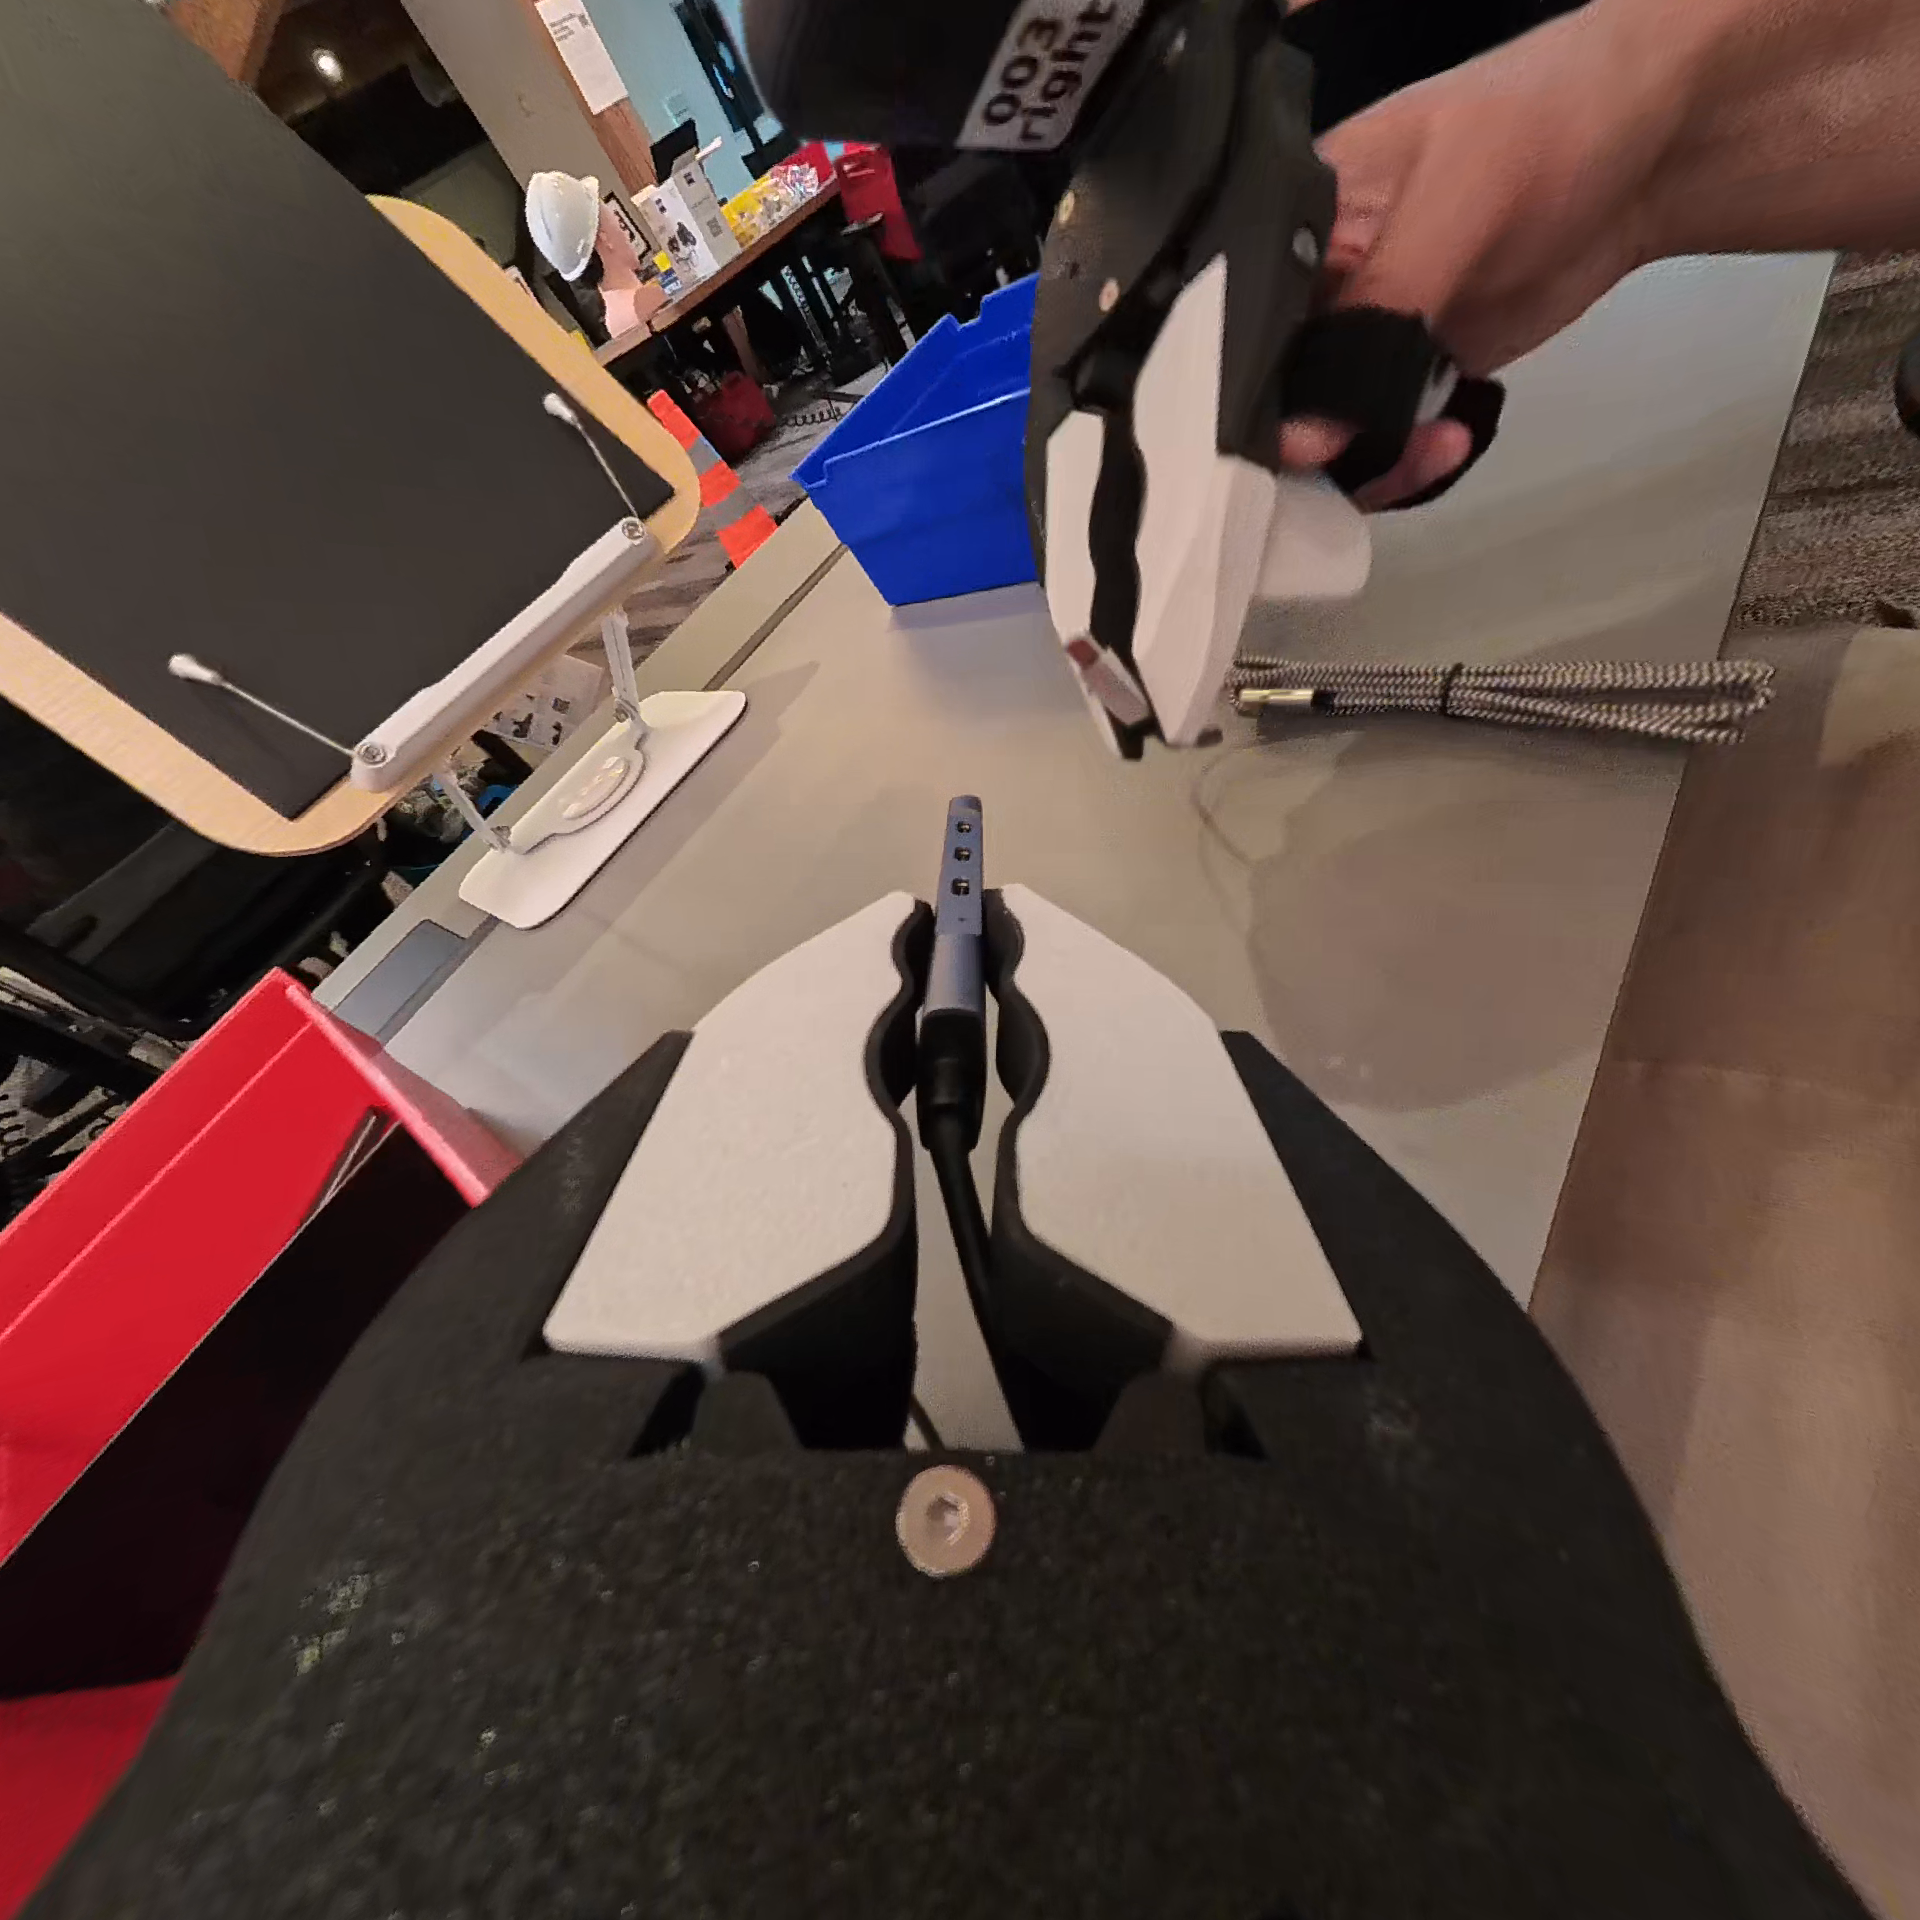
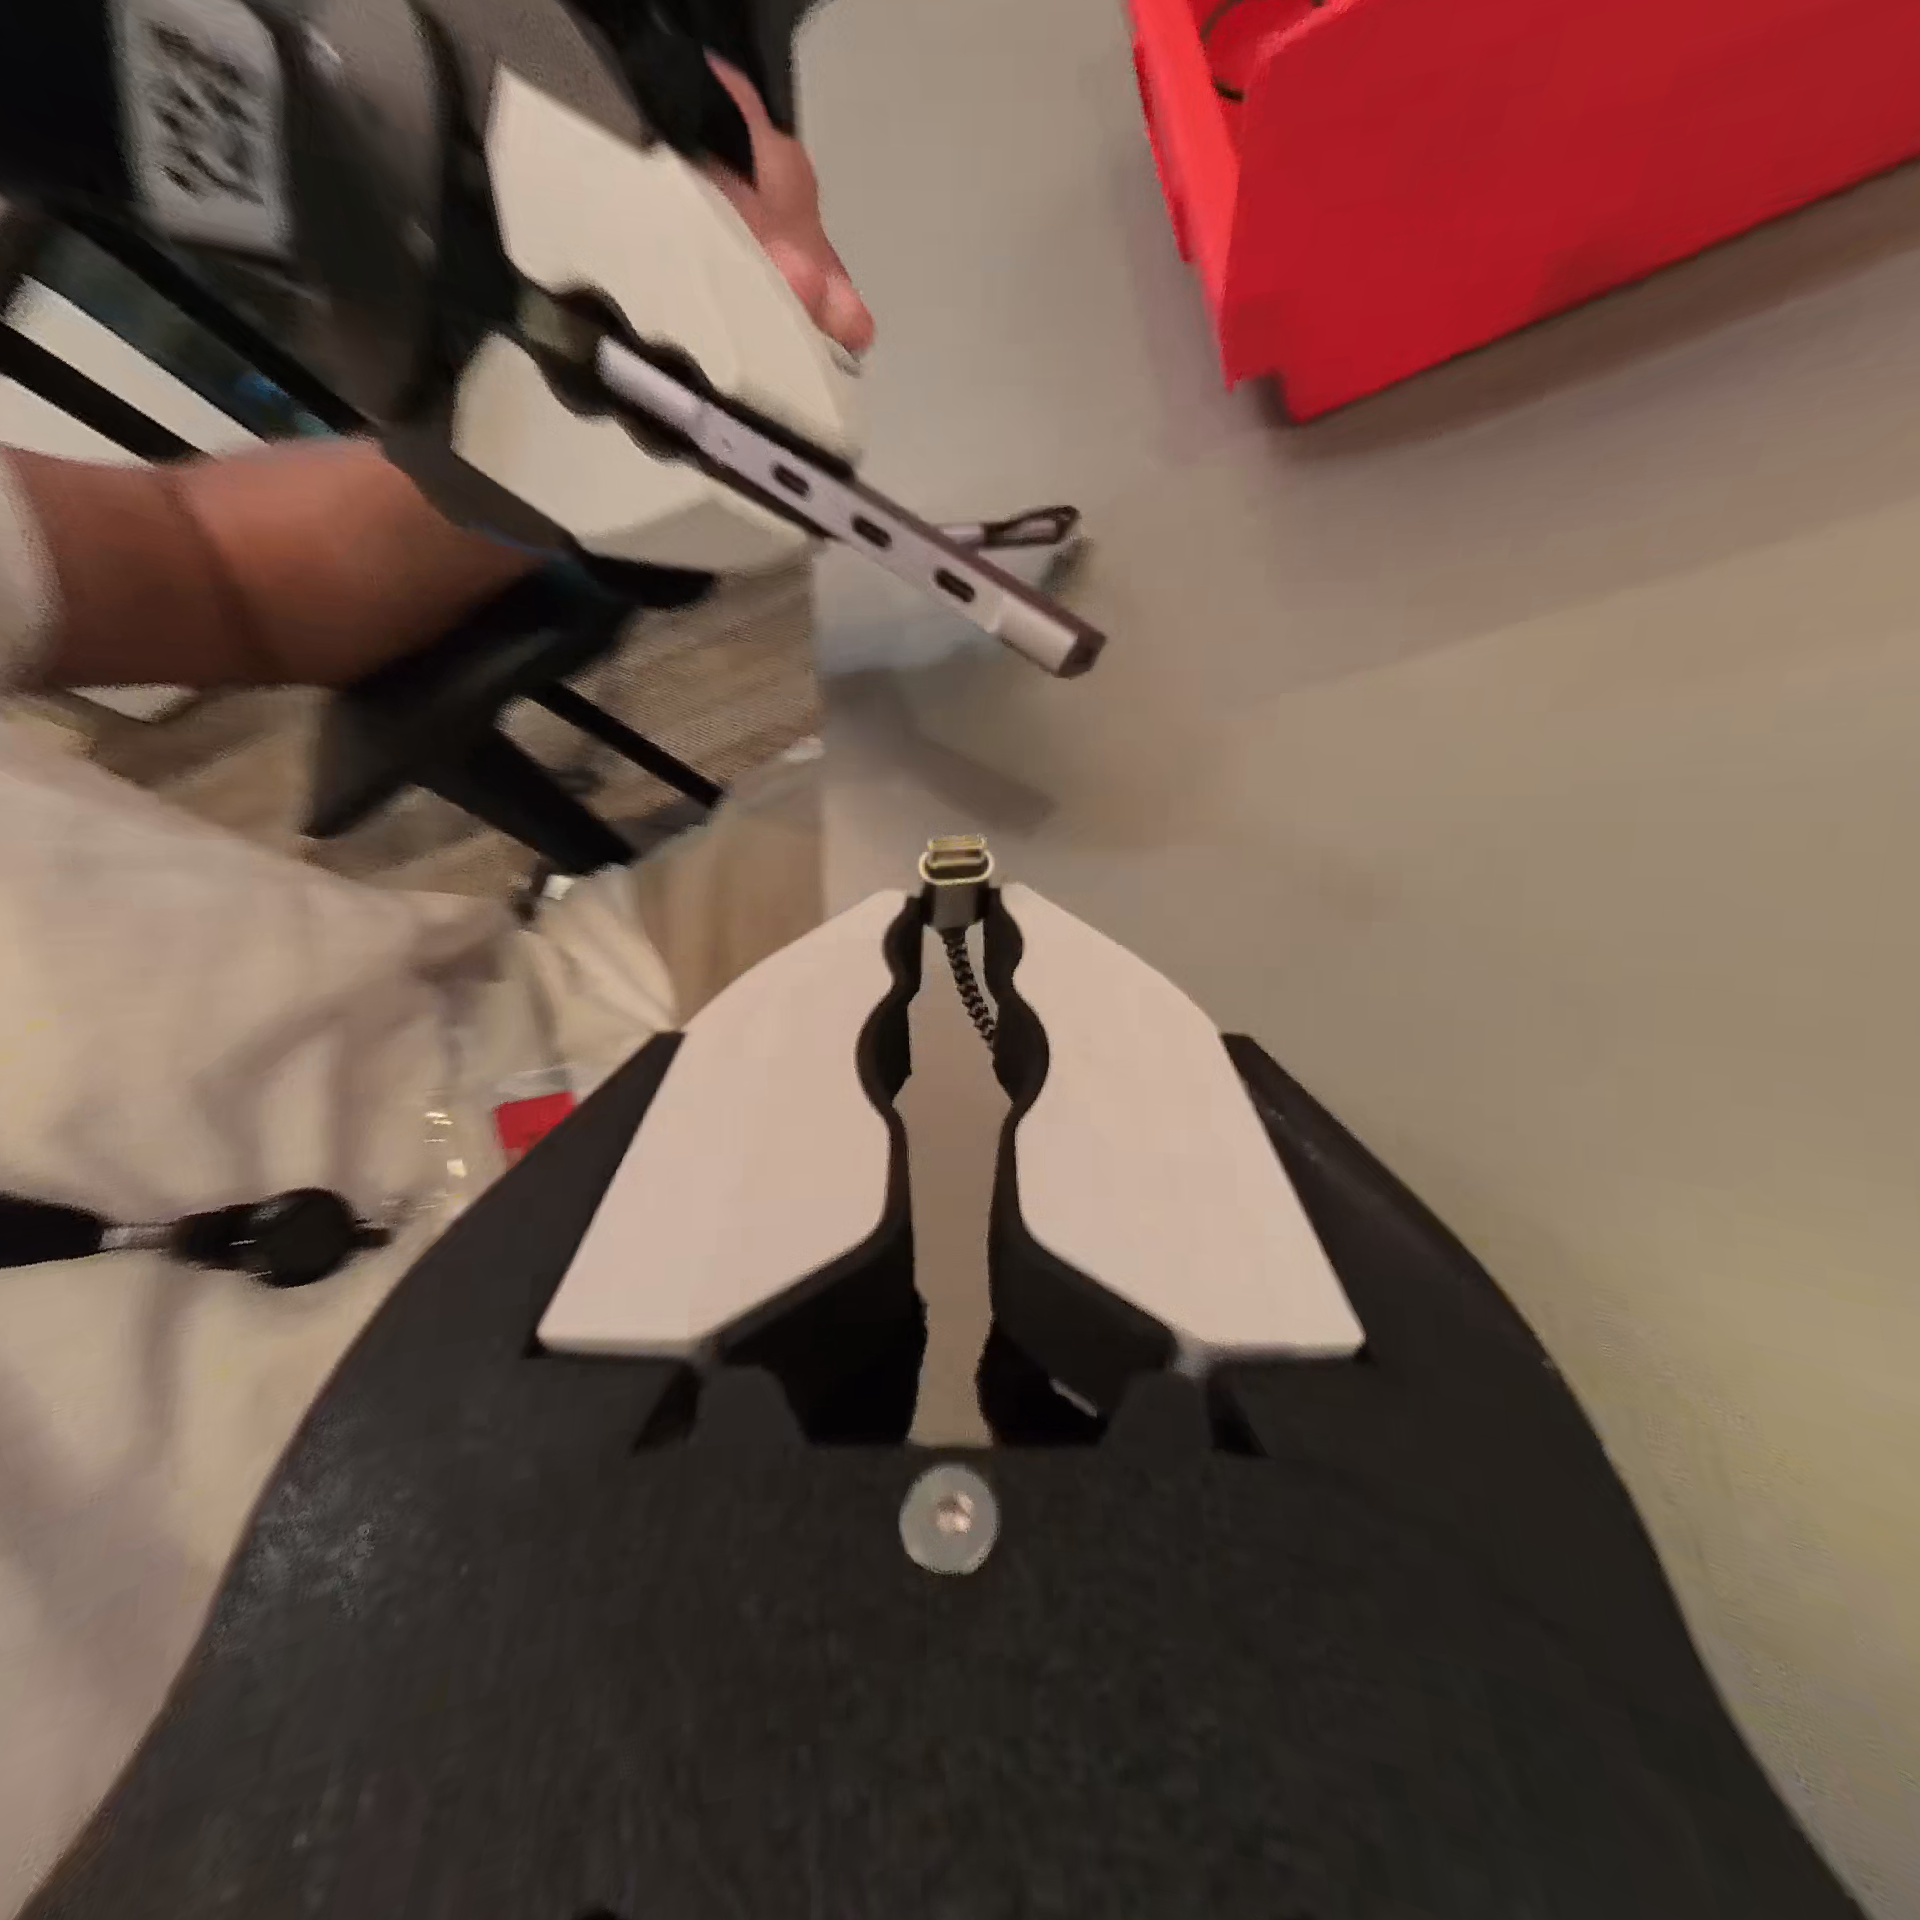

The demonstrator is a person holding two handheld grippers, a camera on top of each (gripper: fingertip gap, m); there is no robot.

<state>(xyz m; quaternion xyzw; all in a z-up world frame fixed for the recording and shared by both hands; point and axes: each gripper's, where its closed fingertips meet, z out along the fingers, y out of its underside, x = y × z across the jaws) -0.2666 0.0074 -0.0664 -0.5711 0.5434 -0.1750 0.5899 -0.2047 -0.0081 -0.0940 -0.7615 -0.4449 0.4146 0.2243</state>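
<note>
A slim grey hub [image 1: 958, 883] is clamped by the left gripper [image 1: 958, 904], its ported end sticking out ahead. A braided cable plug [image 2: 957, 878] is pinched at the tips of the right gripper [image 2: 957, 899].

Right tool [image 2: 958, 902] grips a braided cable's plug [image 2: 957, 871] above the table [image 2: 1455, 831].

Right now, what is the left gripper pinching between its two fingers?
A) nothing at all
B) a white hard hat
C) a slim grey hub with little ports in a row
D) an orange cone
C: the left gripper is shut on the slim grey hub, whose row of small ports sticks out past the fingertips above the grey table.
</note>
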